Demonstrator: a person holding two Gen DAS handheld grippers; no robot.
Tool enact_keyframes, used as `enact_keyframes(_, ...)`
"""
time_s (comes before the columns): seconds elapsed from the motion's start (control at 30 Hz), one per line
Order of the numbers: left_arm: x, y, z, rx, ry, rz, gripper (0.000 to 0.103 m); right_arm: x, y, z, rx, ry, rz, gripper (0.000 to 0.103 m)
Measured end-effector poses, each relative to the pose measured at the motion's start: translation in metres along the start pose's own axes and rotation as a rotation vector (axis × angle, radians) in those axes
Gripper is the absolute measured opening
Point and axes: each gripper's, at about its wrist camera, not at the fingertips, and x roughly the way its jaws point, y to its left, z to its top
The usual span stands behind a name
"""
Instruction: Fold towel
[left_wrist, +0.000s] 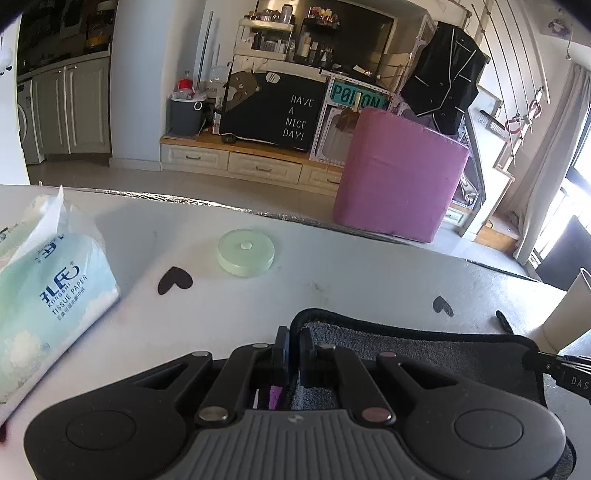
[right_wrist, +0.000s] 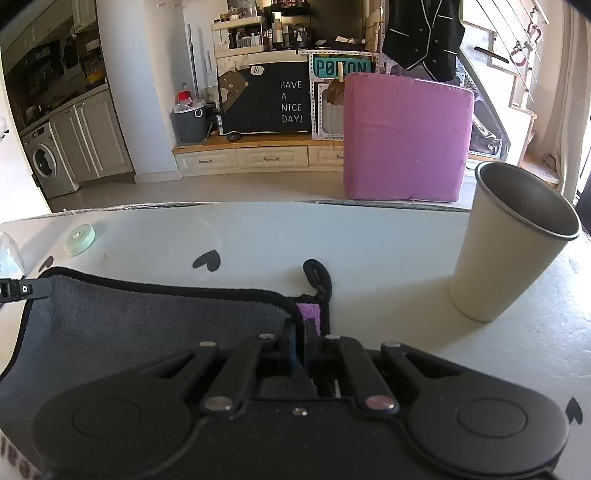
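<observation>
A grey towel (left_wrist: 413, 350) with black trim and a purple underside lies on the white table (left_wrist: 332, 266). My left gripper (left_wrist: 292, 343) is shut on the towel's left far corner, the black hem pinched between its blue pads. My right gripper (right_wrist: 300, 332) is shut on the towel (right_wrist: 147, 317) at its right far corner, where the purple side and a black hanging loop (right_wrist: 317, 277) show. The right gripper's tip appears at the right edge of the left wrist view (left_wrist: 554, 365). The towel edge spans between both grippers.
A tissue paper pack (left_wrist: 48, 288) lies at the left. A pale green round lid (left_wrist: 245, 252) sits beyond the towel. A tall cream cup (right_wrist: 517, 240) stands at the right, close to the right gripper. A pink ottoman (right_wrist: 406, 136) stands on the floor past the table edge.
</observation>
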Motion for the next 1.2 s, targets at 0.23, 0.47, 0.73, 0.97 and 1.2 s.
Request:
enact_keyframes(0.23, 0.009, 0.004, -0.003, -0.015, 0.036, 0.027, 0.016, 0.001, -0.009, -0.001, 0.051, -0.002, 0.014, 0.032)
enact_keyframes(0.47, 0.010, 0.003, -0.007, 0.003, 0.078, 0.045, 0.064, 0.000, -0.009, -0.004, 0.051, 0.016, 0.040, 0.073)
enact_keyframes(0.73, -0.003, -0.004, -0.008, 0.037, 0.119, 0.058, 0.103, -0.009, -0.008, -0.003, 0.071, 0.049, 0.065, 0.102)
enact_keyframes(0.97, -0.026, -0.012, -0.004, 0.072, 0.125, 0.093, 0.103, -0.031, -0.004, 0.001, 0.064, 0.042, 0.073, 0.103)
enact_keyframes(1.2, -0.055, -0.019, 0.000, 0.083, 0.123, 0.073, 0.103, -0.060, -0.002, 0.006, 0.070, 0.036, 0.073, 0.103)
